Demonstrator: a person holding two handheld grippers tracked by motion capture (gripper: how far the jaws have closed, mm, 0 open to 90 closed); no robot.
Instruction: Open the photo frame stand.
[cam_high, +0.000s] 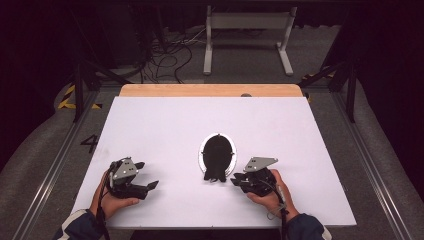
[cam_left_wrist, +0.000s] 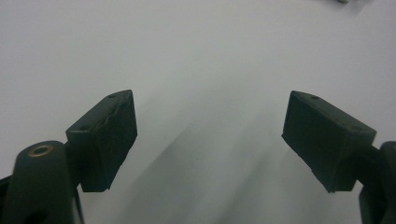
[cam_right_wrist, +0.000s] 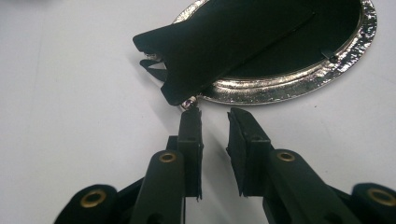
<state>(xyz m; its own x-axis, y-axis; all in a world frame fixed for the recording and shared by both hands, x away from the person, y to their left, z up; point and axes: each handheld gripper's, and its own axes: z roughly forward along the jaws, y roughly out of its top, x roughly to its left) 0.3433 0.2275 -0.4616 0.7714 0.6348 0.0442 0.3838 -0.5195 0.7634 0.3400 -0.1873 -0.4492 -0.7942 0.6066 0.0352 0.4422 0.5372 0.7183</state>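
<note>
An oval dish with a shiny silver rim (cam_high: 201, 155) (cam_right_wrist: 289, 84) lies on the white table top (cam_high: 150, 125), just right of centre. A black fabric piece (cam_high: 218, 157) (cam_right_wrist: 233, 42) lies in it and hangs over the near rim, with a small metal bit at its corner. My right gripper (cam_high: 235, 179) (cam_right_wrist: 215, 116) sits just in front of that overhang. Its jaws stand a narrow gap apart with nothing between them, and one fingertip is right at the metal bit. My left gripper (cam_high: 148, 174) (cam_left_wrist: 210, 135) rests at the near left, wide open over bare table.
A wooden strip (cam_high: 210, 90) borders the table's far edge. Beyond it on the floor stand a white metal frame (cam_high: 247, 35) and a tangle of cables (cam_high: 165, 55). Metal rails run along both sides of the table.
</note>
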